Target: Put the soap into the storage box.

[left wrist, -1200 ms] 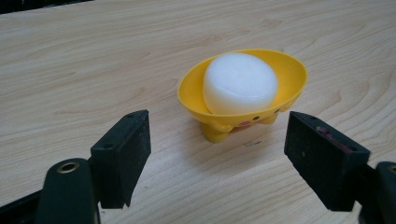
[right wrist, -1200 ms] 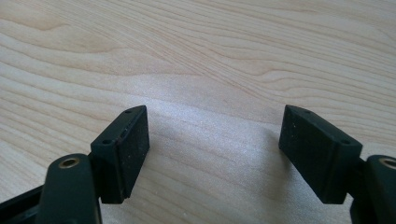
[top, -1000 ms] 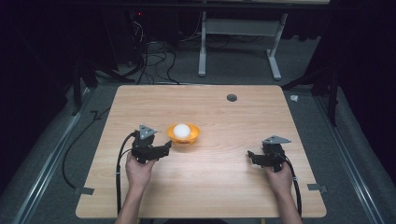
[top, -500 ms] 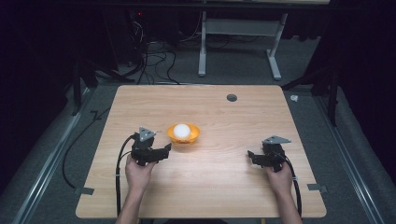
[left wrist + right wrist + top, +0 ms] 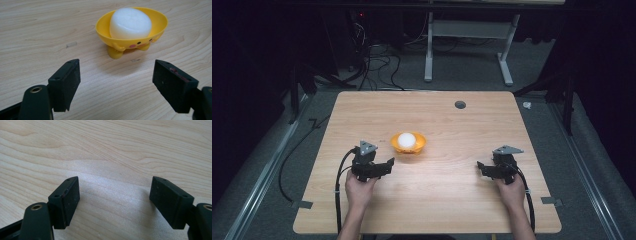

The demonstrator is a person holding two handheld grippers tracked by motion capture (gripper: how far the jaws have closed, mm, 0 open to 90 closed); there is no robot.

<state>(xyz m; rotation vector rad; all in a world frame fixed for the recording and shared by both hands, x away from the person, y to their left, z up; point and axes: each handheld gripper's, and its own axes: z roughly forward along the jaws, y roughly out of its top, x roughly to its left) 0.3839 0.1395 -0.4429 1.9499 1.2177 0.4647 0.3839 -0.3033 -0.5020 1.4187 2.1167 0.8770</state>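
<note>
A white lump [image 5: 130, 20], possibly soap or a soft cake, is seated in a small yellow bowl [image 5: 152, 26] with stubby feet and a painted face. The bowl is found just ahead of the left gripper [image 5: 116, 75], slightly toward its right jaw, and nothing is touched. That gripper's jaws are spread wide and nothing is held. The right gripper [image 5: 113, 195], well apart from the bowl, is likewise spread over bare table [image 5: 105, 147]. The work is judged barely begun: the reach, the grasp and any carrying are all left.

left claw [image 5: 388, 163] edged slightly nearer bowl [image 5: 408, 143]
</note>
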